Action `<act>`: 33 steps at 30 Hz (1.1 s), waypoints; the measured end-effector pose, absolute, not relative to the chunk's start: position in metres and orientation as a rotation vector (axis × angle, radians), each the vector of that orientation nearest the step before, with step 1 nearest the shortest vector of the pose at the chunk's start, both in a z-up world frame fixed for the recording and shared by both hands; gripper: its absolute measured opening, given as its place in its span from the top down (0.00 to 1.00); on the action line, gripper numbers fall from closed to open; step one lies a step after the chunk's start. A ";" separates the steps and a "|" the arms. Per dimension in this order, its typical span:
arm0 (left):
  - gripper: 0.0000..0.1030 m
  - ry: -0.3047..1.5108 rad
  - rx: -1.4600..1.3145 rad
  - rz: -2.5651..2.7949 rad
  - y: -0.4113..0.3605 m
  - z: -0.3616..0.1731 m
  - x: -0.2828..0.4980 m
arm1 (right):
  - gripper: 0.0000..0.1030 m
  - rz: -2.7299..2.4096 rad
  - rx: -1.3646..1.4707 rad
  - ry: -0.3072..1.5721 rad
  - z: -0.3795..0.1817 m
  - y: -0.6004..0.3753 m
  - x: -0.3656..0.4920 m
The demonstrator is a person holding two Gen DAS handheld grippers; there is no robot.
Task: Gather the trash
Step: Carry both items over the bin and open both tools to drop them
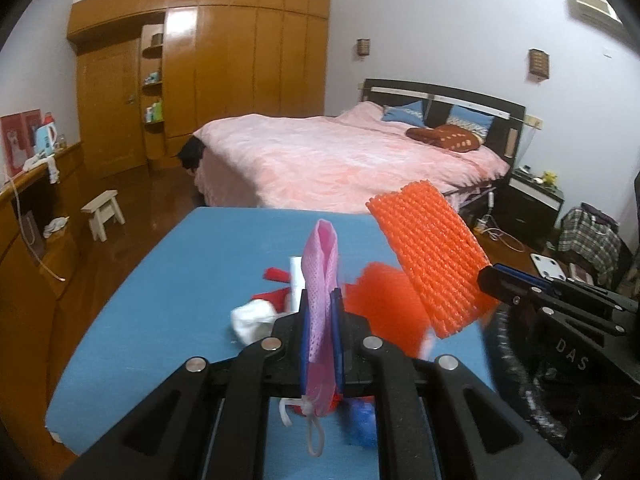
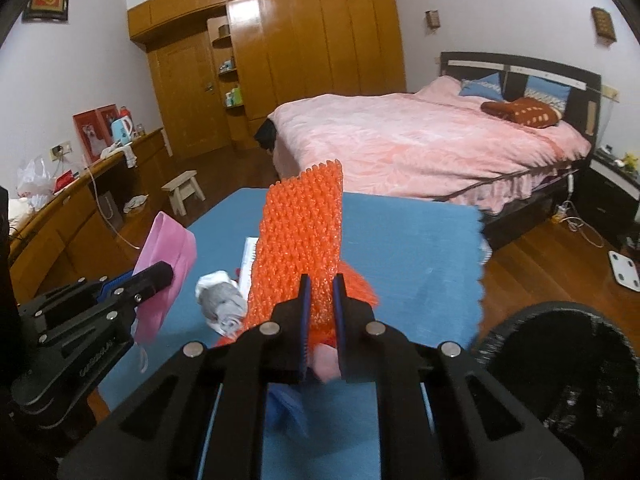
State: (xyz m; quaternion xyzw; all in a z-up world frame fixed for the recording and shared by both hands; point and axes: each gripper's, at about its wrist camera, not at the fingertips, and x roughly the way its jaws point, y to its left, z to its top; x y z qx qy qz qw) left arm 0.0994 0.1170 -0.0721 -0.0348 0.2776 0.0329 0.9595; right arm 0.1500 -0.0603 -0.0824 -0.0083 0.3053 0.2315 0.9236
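My left gripper [image 1: 322, 300] is shut on a pink mesh bag [image 1: 320, 280] that stands up between its blue pads; the same pink mesh bag [image 2: 168, 256] shows at the left of the right wrist view. My right gripper [image 2: 320, 284] is shut on an orange foam net sleeve [image 2: 300, 240], lifted above the blue table [image 2: 420, 260]; the sleeve [image 1: 432, 264] also hangs at the right of the left wrist view. More trash lies on the blue table [image 1: 180, 280]: a crumpled white wad [image 1: 252, 318], red scraps [image 1: 276, 274], an orange net [image 1: 380, 300] and a blue scrap [image 1: 362, 424].
A black round bin [image 2: 560, 380] sits at the table's right, just beside my right gripper. Beyond the table stand a bed with a pink cover [image 1: 340, 156], a wooden wardrobe [image 1: 240, 72], a small white stool [image 1: 104, 212] and a low wooden cabinet [image 1: 32, 208] along the left wall.
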 end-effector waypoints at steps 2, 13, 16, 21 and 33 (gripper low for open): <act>0.91 0.561 -0.068 0.043 0.104 -0.071 0.099 | 0.90 0.452 -0.008 0.624 -0.080 -0.076 0.144; 0.91 0.536 -0.038 -0.088 0.033 -0.065 0.100 | 0.90 0.308 0.019 0.606 -0.079 -0.154 0.122; 0.91 0.535 -0.026 -0.140 0.010 -0.064 0.101 | 0.90 0.262 0.025 0.605 -0.080 -0.177 0.115; 0.91 0.544 -0.006 -0.212 -0.023 -0.069 0.104 | 0.90 0.179 0.039 0.618 -0.088 -0.216 0.104; 0.91 0.573 0.044 -0.376 -0.109 -0.086 0.119 | 0.90 -0.006 0.073 0.662 -0.114 -0.298 0.082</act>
